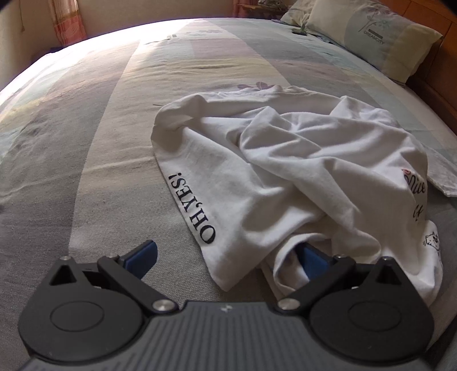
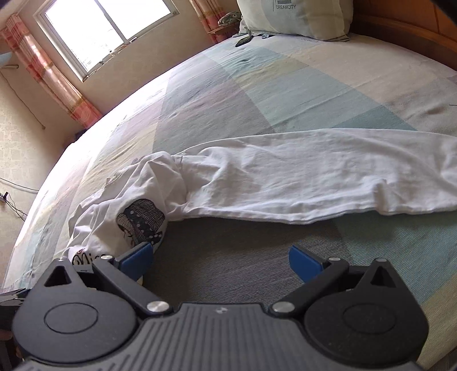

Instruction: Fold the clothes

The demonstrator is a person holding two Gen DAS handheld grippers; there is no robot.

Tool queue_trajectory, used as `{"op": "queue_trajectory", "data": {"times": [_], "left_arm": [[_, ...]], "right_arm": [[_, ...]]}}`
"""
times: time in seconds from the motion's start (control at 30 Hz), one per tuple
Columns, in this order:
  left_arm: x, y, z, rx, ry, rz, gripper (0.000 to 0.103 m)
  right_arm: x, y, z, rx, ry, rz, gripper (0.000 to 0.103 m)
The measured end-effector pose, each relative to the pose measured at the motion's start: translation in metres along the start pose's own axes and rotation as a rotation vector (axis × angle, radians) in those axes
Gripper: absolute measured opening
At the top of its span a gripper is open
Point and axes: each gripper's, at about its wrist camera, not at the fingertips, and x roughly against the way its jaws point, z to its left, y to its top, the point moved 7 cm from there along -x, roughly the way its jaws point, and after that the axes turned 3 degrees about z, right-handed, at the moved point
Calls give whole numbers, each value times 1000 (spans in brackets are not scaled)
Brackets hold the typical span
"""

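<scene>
A crumpled white T-shirt (image 1: 285,159) lies on the bed, with "OH YES!" printed in black along one edge. My left gripper (image 1: 227,258) is open at the shirt's near edge. Its left blue pad rests on bare sheet, and its right pad is tucked into a fold of the cloth. In the right wrist view the same shirt (image 2: 300,177) stretches across the bed, with a printed figure in a dotted hat at its left end. My right gripper (image 2: 220,258) is open just in front of the hem. Its left pad touches the printed part; grey sheet shows between the fingers.
The bed (image 1: 100,128) wears a pastel patchwork sheet. A pillow (image 1: 371,34) and a small dark object lie at the headboard end, seen too as the pillow (image 2: 297,17). A window (image 2: 105,31) with pink curtains is beyond the bed. Cables run along the left wall.
</scene>
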Motion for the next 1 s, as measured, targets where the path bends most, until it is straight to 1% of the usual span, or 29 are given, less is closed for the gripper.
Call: {"op": "queue_trajectory", "data": {"times": [0.1, 0.2, 0.23, 0.3, 0.4, 0.47, 0.5, 0.6, 0.67, 0.7, 0.77, 0.83, 0.9, 0.97, 1.0], "left_arm": [[6, -7, 14, 14, 54, -1, 103], [15, -15, 33, 39, 98, 1, 103], [18, -19, 41, 52, 103, 4, 103], [24, -26, 54, 89, 89, 5, 103], [30, -29, 58, 95, 93, 0, 103], [36, -29, 61, 90, 111, -9, 103], [39, -29, 64, 88, 126, -15, 103], [50, -28, 74, 83, 171, -30, 103], [57, -27, 80, 79, 201, -40, 102], [61, -28, 90, 83, 238, -44, 102], [70, -33, 107, 115, 235, -49, 102], [76, -37, 114, 148, 187, -52, 102], [80, -41, 117, 172, 146, -54, 102], [77, -43, 113, 172, 132, -50, 102], [75, -44, 111, 170, 124, -45, 102]], "right_arm": [[7, -10, 14, 46, -11, 2, 103], [15, -13, 14, 87, -70, -14, 103], [17, -12, 11, 80, -77, -16, 103], [20, -12, 7, 65, -87, -19, 103], [18, -12, 15, 46, -33, -7, 103], [14, -14, 36, 83, 16, 13, 103], [11, -16, 52, 123, 45, 22, 103], [-1, -26, 102, 273, 89, 48, 103], [-7, -34, 130, 368, 103, 54, 103], [-10, -38, 143, 412, 111, 57, 103], [-19, -46, 169, 506, 138, 75, 103], [-30, -55, 190, 592, 147, 103, 103], [-44, -71, 211, 679, 168, 169, 103], [-57, -84, 223, 709, 214, 229, 103], [-66, -87, 221, 700, 202, 242, 103]]}}
